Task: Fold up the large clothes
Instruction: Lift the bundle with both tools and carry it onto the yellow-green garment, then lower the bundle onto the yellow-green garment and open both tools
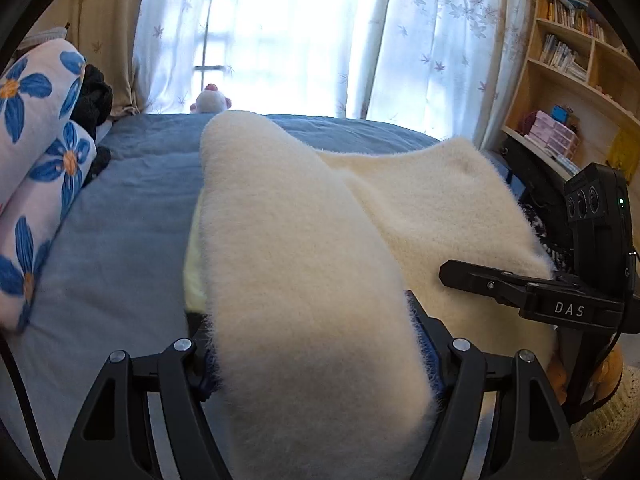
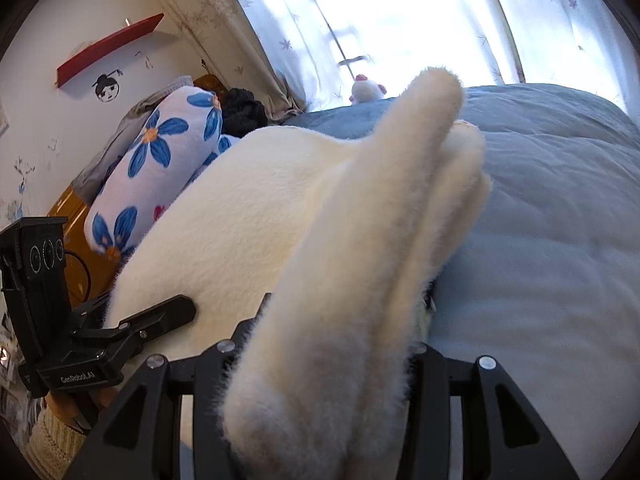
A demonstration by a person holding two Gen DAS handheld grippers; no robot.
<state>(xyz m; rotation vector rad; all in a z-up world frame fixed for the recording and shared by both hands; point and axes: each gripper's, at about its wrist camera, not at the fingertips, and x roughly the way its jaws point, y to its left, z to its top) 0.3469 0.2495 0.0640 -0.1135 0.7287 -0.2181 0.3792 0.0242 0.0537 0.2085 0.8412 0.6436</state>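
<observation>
Left wrist view, left to right: floral pillows [image 1: 36, 160], white with blue flowers, stacked along the bed's left edge, a dark knit item [image 1: 94, 98] wedged behind them. Blue bedspread [image 1: 120, 220] covers the bed. Small white-and-pink plush toy [image 1: 210, 101] at the far edge, against the sheer leaf-print curtains [image 1: 420, 40]. Cream fleece garment [image 1: 304, 264] lies on the bedspread near the bed's near edge; a thick fold of it runs up between the left gripper [image 1: 316, 344] fingers, so the left jaws are clamped on fleece, blue pad [image 1: 426, 344] showing at the right finger. A pale yellow layer [image 1: 194, 268] peeks out under the fold's left side. Right of that, the rest of the fleece lies spread, with the right gripper [image 1: 472, 276] resting on its right portion. Far right: wooden bookshelf [image 1: 576, 64], compartments holding rows of books, a lower shelf holding pinkish boxes [image 1: 554, 134]. Right wrist view: red wall shelf [image 2: 108, 48] and a face sticker [image 2: 107, 87] on the left wall, floral pillows [image 2: 160, 168] below, left gripper [image 2: 160, 316] lying on the fleece's left side. The right gripper [image 2: 332, 340] is pinched on a bunched, multi-layer ridge of the cream fleece garment [image 2: 360, 260], which sticks up toward the window. Bedspread [image 2: 540, 220] to the right.
</observation>
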